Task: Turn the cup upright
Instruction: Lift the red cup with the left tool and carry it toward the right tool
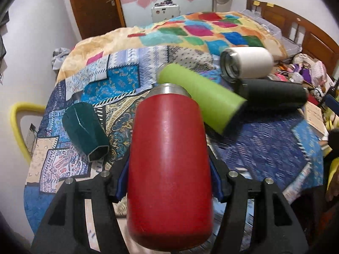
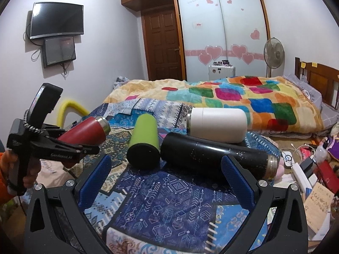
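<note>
While your left gripper is clamped on the red cup, you hold it lifted and tilted above the patchwork cloth, left of the green cup. Your right gripper hovers with jaws wide apart, just short of the black cup.

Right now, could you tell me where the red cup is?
The left gripper holds the red cup above the patterned cloth, left of the green cup.

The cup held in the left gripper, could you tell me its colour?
Red cup with a silver metal neck, clearest in the left wrist view.
</note>
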A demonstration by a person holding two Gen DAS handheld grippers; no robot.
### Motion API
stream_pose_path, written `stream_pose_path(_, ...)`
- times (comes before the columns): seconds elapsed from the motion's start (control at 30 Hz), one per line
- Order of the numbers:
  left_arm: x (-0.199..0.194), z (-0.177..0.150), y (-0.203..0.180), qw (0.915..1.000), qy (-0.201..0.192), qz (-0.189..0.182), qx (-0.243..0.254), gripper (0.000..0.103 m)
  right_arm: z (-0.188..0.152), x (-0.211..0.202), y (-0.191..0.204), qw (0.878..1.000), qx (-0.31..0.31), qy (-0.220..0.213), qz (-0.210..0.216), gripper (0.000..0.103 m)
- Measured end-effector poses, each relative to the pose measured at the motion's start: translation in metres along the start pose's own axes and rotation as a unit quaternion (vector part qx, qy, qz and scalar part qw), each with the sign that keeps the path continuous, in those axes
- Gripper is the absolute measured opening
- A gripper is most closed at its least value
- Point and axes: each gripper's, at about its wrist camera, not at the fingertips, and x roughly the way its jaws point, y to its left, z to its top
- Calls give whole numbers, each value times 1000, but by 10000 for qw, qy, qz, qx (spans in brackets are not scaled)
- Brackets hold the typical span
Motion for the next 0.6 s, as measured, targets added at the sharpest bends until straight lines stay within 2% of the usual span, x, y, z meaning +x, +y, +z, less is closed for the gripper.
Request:
stream_pose_path(0.3,-36,-15,-52,9985,-167,-429,306,62,5,-32,1,9997,-29,-231,-82,103)
stream_pose_path(0.6,-18,-27,-94,9953,-44,-830,507,62,1,-44,-4,9993,-89,-244,-255,103)
